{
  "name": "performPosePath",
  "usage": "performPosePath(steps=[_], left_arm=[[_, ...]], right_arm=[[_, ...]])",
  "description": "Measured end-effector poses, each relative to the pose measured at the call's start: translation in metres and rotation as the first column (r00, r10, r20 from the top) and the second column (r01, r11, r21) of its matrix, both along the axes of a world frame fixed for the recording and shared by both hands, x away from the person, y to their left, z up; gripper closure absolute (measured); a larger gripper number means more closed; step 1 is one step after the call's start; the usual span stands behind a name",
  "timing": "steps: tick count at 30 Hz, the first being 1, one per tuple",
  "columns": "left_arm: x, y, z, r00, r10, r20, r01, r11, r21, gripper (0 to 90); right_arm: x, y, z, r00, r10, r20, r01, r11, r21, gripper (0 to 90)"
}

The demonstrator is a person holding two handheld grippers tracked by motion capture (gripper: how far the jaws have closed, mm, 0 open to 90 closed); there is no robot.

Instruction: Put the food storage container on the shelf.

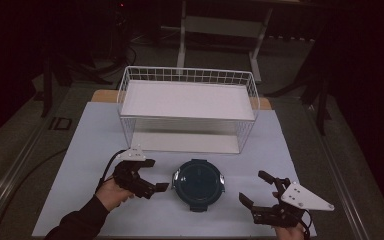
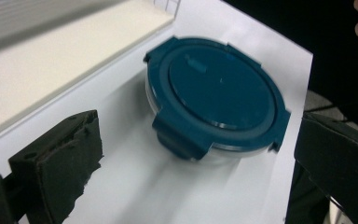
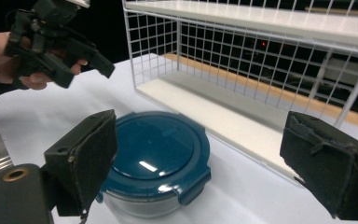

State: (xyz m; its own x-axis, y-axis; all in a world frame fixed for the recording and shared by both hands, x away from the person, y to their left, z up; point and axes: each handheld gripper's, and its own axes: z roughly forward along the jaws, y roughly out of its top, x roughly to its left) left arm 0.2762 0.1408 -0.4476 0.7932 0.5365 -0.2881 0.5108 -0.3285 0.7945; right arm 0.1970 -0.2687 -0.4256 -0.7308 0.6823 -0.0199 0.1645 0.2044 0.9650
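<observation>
container (image 1: pixel 198 184) with the teal clip lid sits on the white mat (image 1: pixel 80 150), just in front of the wire shelf rack (image 1: pixel 187 107), between my two tools, free of both. left gripper (image 1: pixel 152 176) hangs beside it, jaws apart and empty; right gripper (image 1: pixel 257 192) waits likewise spread on the other side, so i judge both flank it for a two-sided lift. lid embossing is too blurred to read.
</observation>
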Motion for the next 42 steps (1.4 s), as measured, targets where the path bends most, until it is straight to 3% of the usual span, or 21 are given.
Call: performPosePath(steps=[5, 8, 9, 12, 14, 18, 19, 20, 22, 24, 25, 26, 27, 29, 31, 36, 40, 42], left_arm=[[0.005, -0.004, 0.004, 0.9984, 0.014, -0.054, -0.017, 0.9982, -0.057, 1.3], [0.006, -0.008, 0.004, 0.9963, 0.008, -0.085, -0.015, 0.9968, -0.078, 1.3], [0.007, -0.01, 0.003, 0.9962, 0.013, -0.086, -0.019, 0.9971, -0.074, 1.3], [0.013, -0.013, -0.002, 0.9929, 0.024, -0.116, -0.033, 0.9968, -0.073, 1.4], [0.016, -0.015, -0.006, 0.9889, 0.041, -0.143, -0.051, 0.9963, -0.069, 1.4], [0.025, -0.018, -0.018, 0.9732, 0.064, -0.221, -0.083, 0.9936, -0.077, 1.4], [0.025, -0.018, -0.018, 0.9732, 0.064, -0.221, -0.083, 0.9936, -0.077, 1.4], [0.028, -0.019, -0.024, 0.9621, 0.081, -0.261, -0.106, 0.991, -0.082, 1.4], [0.03, -0.019, -0.03, 0.951, 0.085, -0.297, -0.115, 0.9898, -0.084, 1.4], [0.032, -0.02, -0.036, 0.934, 0.093, -0.345, -0.127, 0.9889, -0.078, 1.4], [0.033, -0.021, -0.038, 0.925, 0.09, -0.369, -0.124, 0.99, -0.068, 1.4], [0.034, -0.021, -0.041, 0.9116, 0.09, -0.401, -0.126, 0.9901, -0.063, 1.4], [0.035, -0.021, -0.043, 0.902, 0.078, -0.425, -0.124, 0.9888, -0.082, 2.6], [0.037, -0.022, -0.045, 0.8913, 0.085, -0.445, -0.124, 0.9904, -0.06, 4.8], [0.039, -0.023, -0.048, 0.8647, 0.076, -0.497, -0.124, 0.9903, -0.064, 6.9], [0.039, -0.026, -0.053, 0.8302, 0.09, -0.55, -0.141, 0.9888, -0.05, 27.7], [0.042, -0.025, -0.059, 0.8006, 0.096, -0.591, -0.16, 0.9854, -0.057, 35.7], [0.042, -0.025, -0.061, 0.7901, 0.096, -0.605, -0.171, 0.9829, -0.067, 39.4]], right_arm=[[-0.001, 0.002, 0.008, 0.9979, -0.025, 0.06, 0.025, 1.0, -0.001, 13.8], [0.002, 0.002, 0.011, 0.9974, -0.018, 0.07, 0.017, 1.0, 0.013, 13.9], [0.003, 0.001, 0.011, 0.998, -0.017, 0.06, 0.015, 1.0, 0.025, 13.9], [0.009, -0.001, 0.011, 0.9987, 0.018, -0.047, -0.015, 0.998, 0.062, 15.1], [0.01, 0.002, 0.01, 0.9986, -0.004, -0.054, 0.007, 0.999, 0.047, 15.2], [0.012, 0.008, 0.007, 0.9987, 0.003, -0.051, -0.001, 0.999, 0.033, 12.7], [0.012, 0.008, 0.007, 0.9987, 0.003, -0.051, -0.001, 0.999, 0.033, 12.7], [0.011, 0.01, 0.007, 0.9988, 0.002, -0.049, 0.0, 1.0, 0.027, 11.7], [0.01, 0.016, 0.004, 0.9991, -0.013, -0.04, 0.013, 1.0, 0.004, 10.4], [0.009, 0.017, 0.003, 0.9995, 0.0, -0.031, 0.0, 1.0, 0.011, 10.3], [0.007, 0.02, 0.001, 0.9997, 0.001, -0.026, -0.001, 1.0, -0.004, 10.3], [0.007, 0.02, 0.001, 0.9997, 0.001, -0.026, -0.001, 1.0, -0.004, 10.3], [0.007, 0.021, 0.0, 0.9996, 0.011, -0.027, -0.011, 1.0, -0.007, 10.3], [0.007, 0.024, -0.001, 0.9991, 0.018, -0.038, -0.018, 1.0, -0.022, 10.3], [0.008, 0.025, -0.003, 0.9984, 0.025, -0.051, -0.026, 0.999, -0.026, 10.3], [0.007, 0.029, -0.007, 0.997, 0.035, -0.069, -0.038, 0.998, -0.04, 10.6], [0.007, 0.029, -0.007, 0.9966, 0.037, -0.074, -0.04, 0.999, -0.037, 11.0], [0.007, 0.029, -0.007, 0.9968, 0.034, -0.073, -0.037, 0.999, -0.038, 12.1]])
